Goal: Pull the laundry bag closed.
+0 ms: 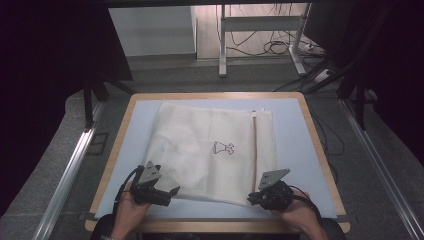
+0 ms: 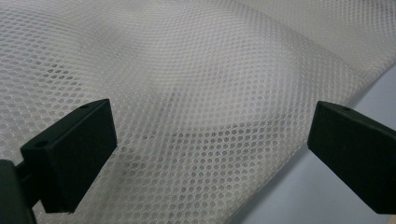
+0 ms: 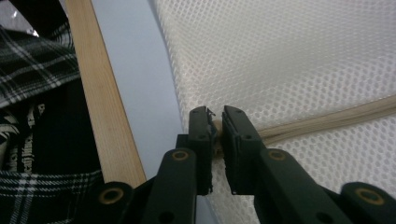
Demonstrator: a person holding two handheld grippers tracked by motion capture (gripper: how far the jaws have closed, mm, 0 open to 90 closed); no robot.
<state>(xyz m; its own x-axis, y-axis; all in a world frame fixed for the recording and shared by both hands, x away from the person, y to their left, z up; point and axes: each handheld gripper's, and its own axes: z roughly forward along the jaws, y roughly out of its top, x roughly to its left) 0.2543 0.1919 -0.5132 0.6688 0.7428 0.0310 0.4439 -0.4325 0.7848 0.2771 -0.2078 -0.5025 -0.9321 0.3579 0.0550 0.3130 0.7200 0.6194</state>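
Two grippers work a white mesh bag (image 1: 212, 150), its contents unclear: right gripper (image 3: 215, 128) pinches the near-edge seam (image 3: 327, 120); left gripper (image 2: 210, 149) hovers spread over its corner.

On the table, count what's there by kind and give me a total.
White mesh laundry bag: 1
Handheld grippers: 2, the left gripper open over the mesh, the right gripper shut on the bag's near edge
Total: 3
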